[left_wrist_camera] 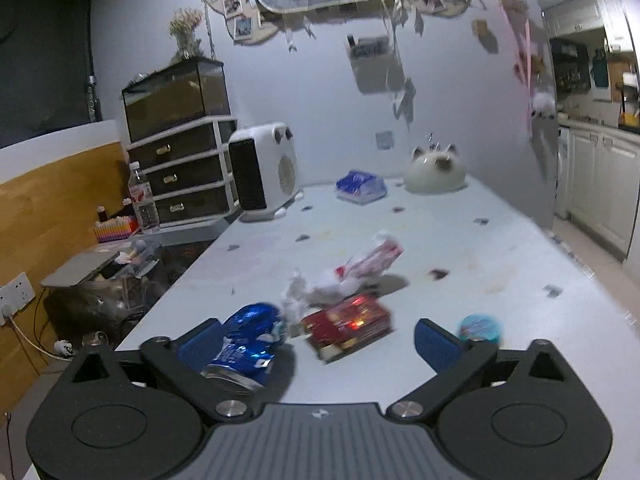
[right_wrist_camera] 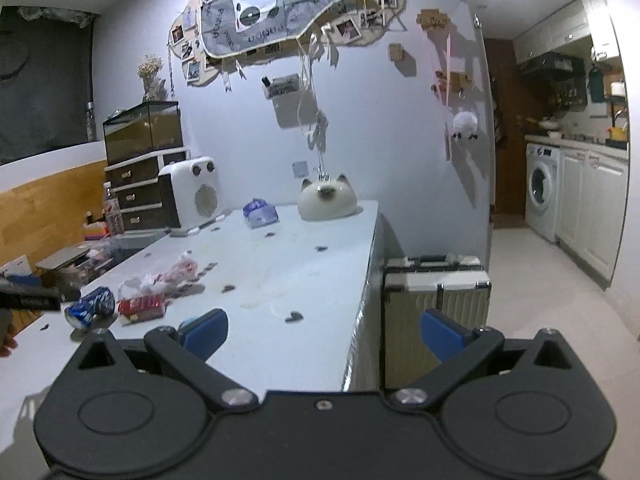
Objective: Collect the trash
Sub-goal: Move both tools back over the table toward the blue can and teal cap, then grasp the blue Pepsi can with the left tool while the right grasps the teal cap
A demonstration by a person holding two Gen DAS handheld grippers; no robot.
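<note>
Hovering over the near end of the white table (left_wrist_camera: pixel 460 248), the left gripper (left_wrist_camera: pixel 316 346) has its blue pads spread wide w/ nothing clamped; the crushed blue can (left_wrist_camera: pixel 250 340) lies on its side on the tabletop just beside the left pad, whether touching it I can't tell. Next to the can sits a red carton (left_wrist_camera: pixel 348 326), slightly blurred, and behind it a crumpled white wrapper (left_wrist_camera: pixel 320 286) and a clear red-and-white plastic bag (left_wrist_camera: pixel 372 258). A small round teal lid (left_wrist_camera: pixel 479 327) peeks out by the right pad. Farther back: blue tissue pack (left_wrist_camera: pixel 360 187), cat-shaped white ceramic (left_wrist_camera: pixel 435 170), white fan heater (left_wrist_camera: pixel 266 170). The right gripper (right_wrist_camera: pixel 322 336) is likewise wide, empty, held over the table's right edge, w/ a silver ribbed suitcase (right_wrist_camera: pixel 436 292) on the floor just beyond. From that view the trash cluster is at far left, near the table's left edge.
</note>
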